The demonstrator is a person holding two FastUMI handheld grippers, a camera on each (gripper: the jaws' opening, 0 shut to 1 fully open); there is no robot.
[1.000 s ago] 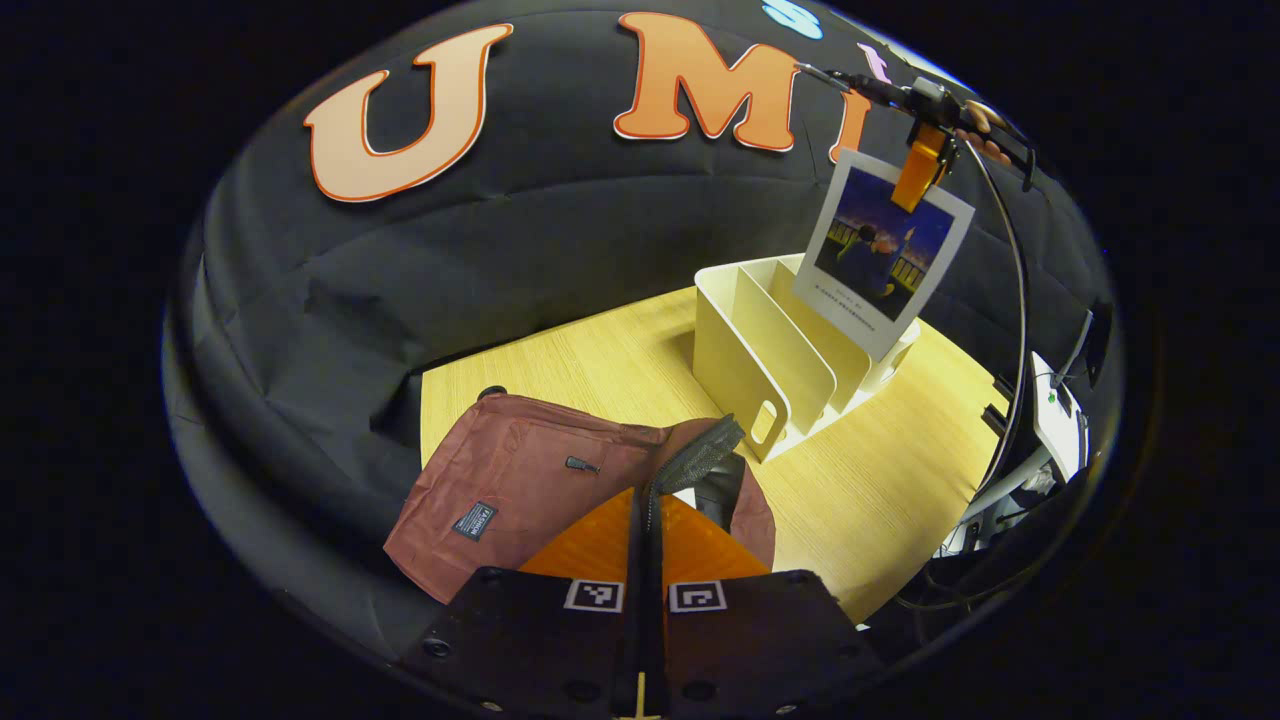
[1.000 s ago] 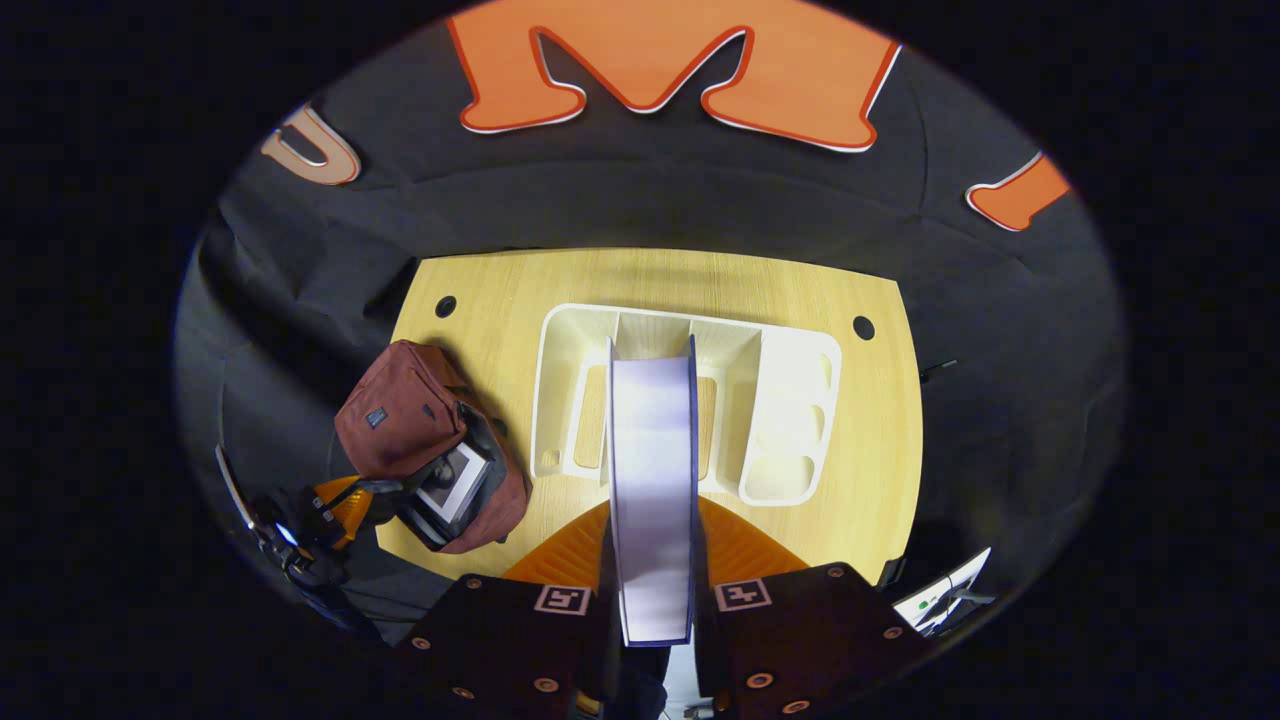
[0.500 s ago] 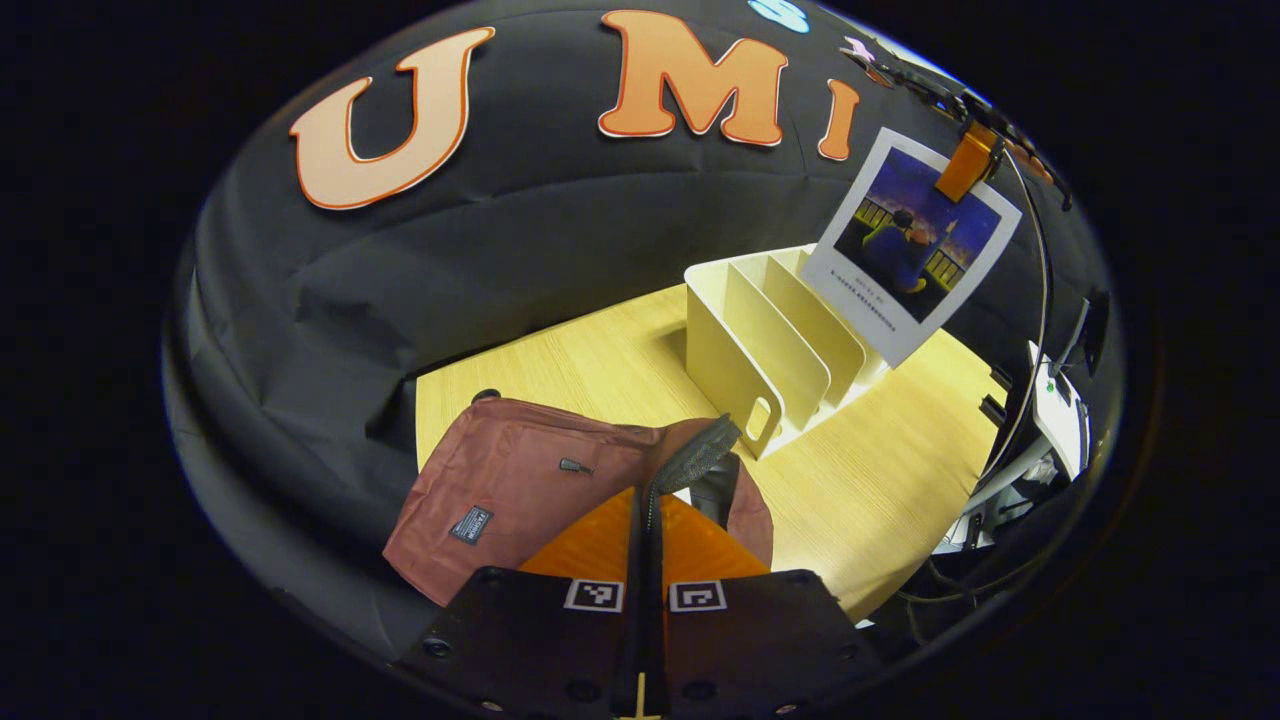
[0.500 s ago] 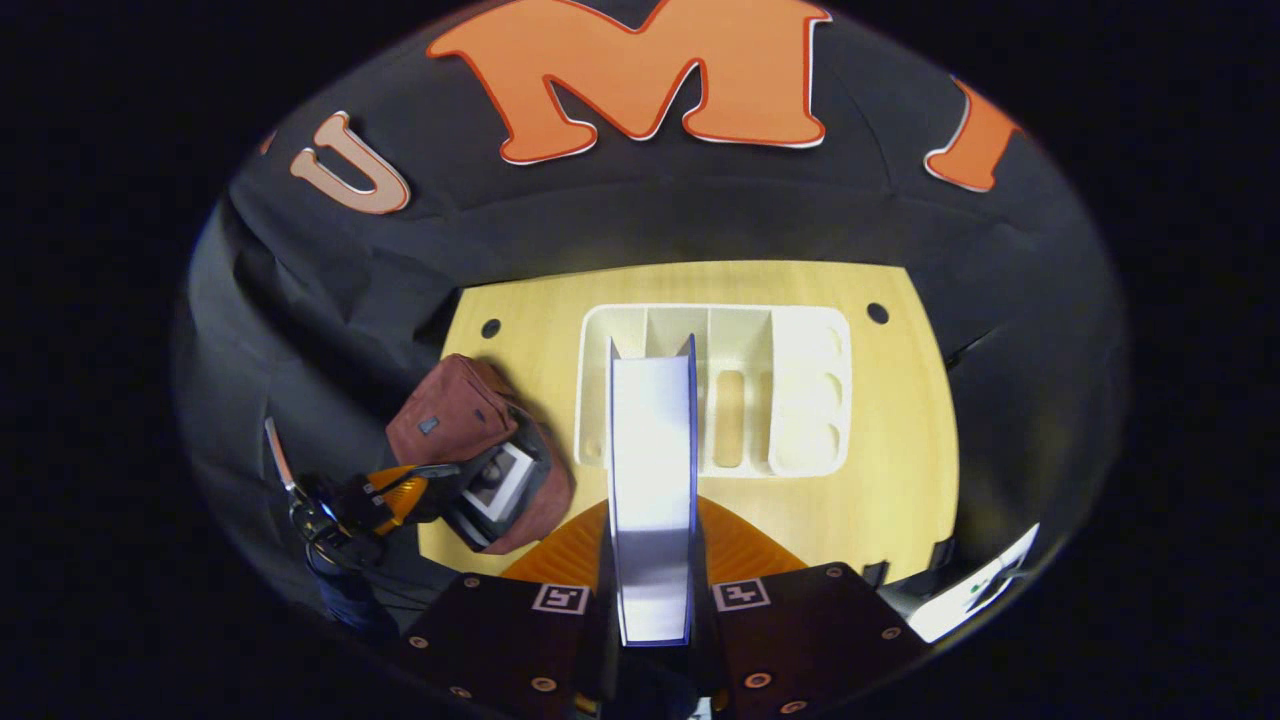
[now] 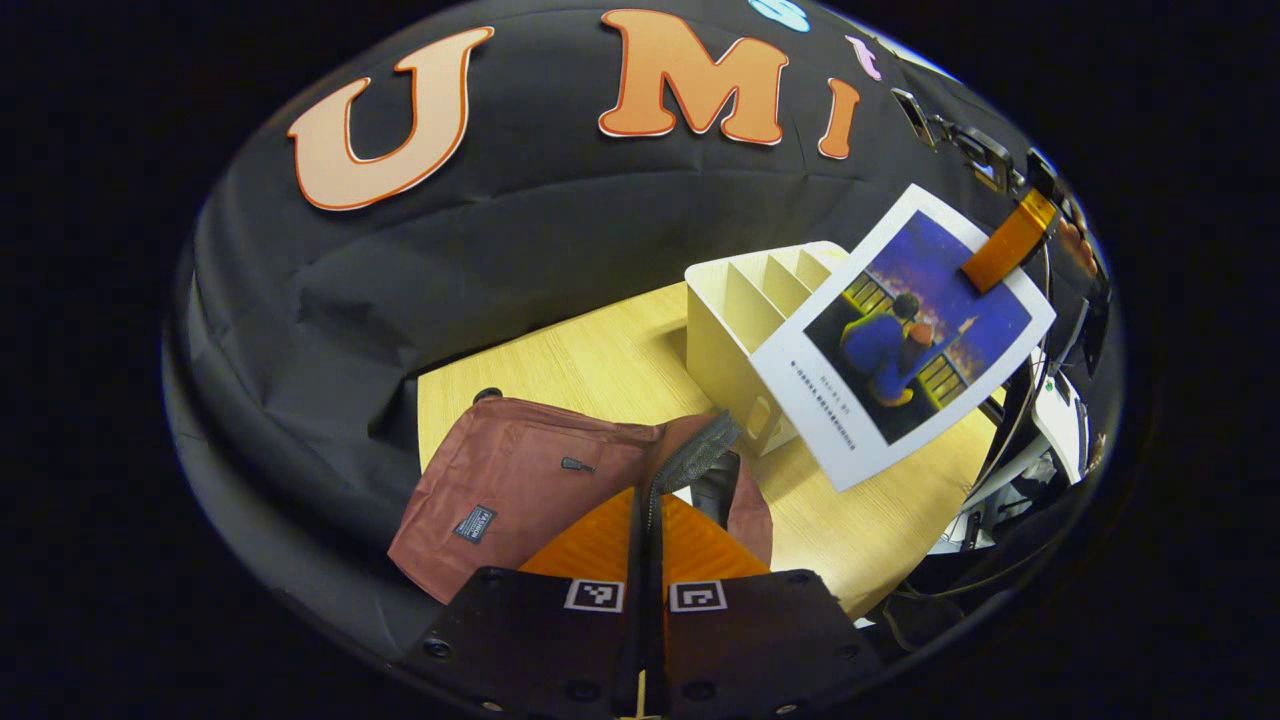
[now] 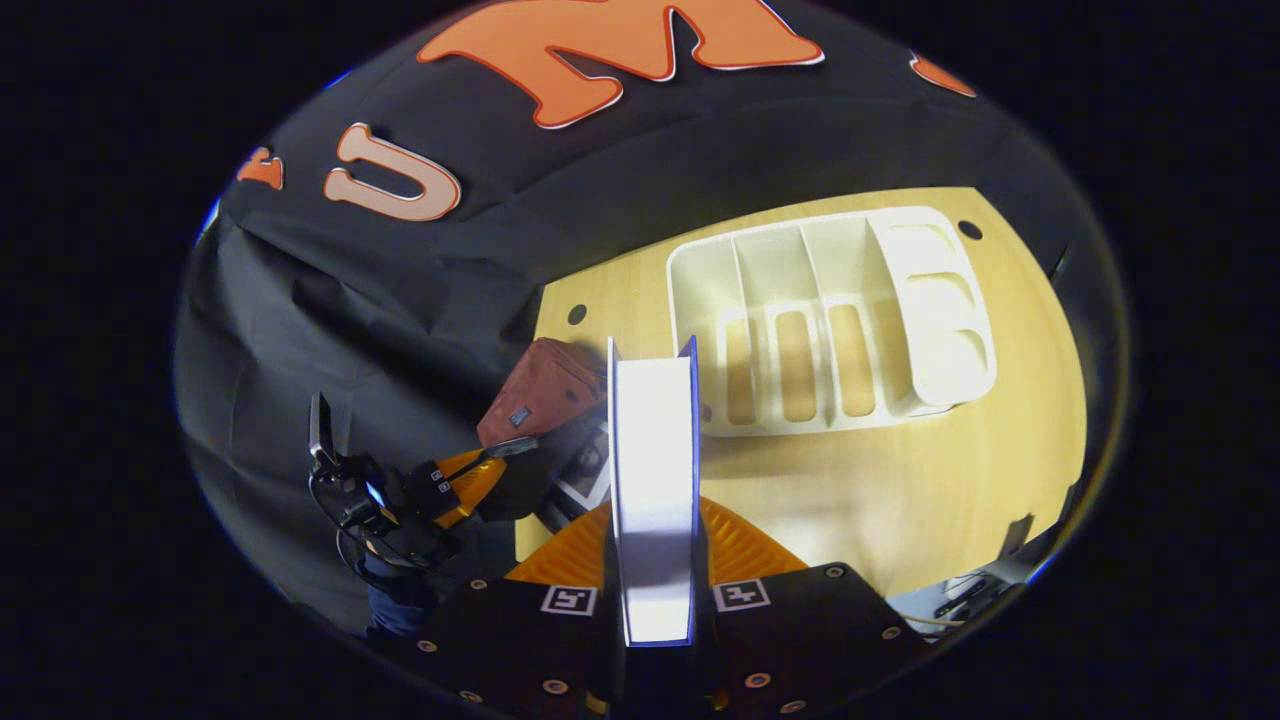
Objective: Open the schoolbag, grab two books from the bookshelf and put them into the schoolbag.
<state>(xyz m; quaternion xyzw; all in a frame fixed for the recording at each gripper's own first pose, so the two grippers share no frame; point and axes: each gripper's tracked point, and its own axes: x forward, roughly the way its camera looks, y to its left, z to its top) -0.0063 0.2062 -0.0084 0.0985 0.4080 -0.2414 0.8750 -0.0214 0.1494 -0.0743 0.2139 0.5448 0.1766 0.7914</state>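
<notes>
We see the right tongs clamped on a book at frame center, above bare table. Left tongs pinch the schoolbag rim (lower center); bookshelf upper right.

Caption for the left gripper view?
Left tongs hold the schoolbag flap while right tongs carry a book over.
</notes>
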